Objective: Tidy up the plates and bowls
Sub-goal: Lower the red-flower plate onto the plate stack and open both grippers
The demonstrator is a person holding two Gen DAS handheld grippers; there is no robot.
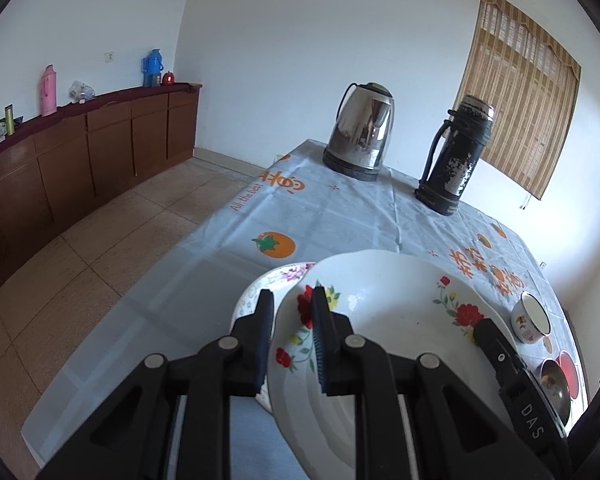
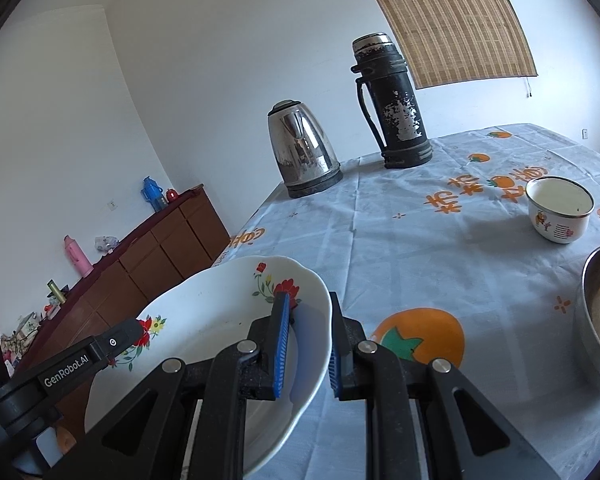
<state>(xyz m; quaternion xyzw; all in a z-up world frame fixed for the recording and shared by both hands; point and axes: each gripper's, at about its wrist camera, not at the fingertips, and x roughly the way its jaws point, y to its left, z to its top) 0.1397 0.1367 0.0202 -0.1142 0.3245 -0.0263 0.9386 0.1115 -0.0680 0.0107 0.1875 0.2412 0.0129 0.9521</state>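
Grippers left (image 1: 290, 312) and right (image 2: 310, 322) each clamp opposite rims of a white, red-flowered ceramic plate (image 1: 384, 320), held aloft, tilted, directly above a second floral-rimmed plate (image 1: 260, 286) on the fruit-print tablecloth (image 1: 340, 216).

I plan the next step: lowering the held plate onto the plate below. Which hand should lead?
Probably left. Both grippers clamp the held plate, but the lower plate lies under the left gripper; the right gripper sits over bare cloth.
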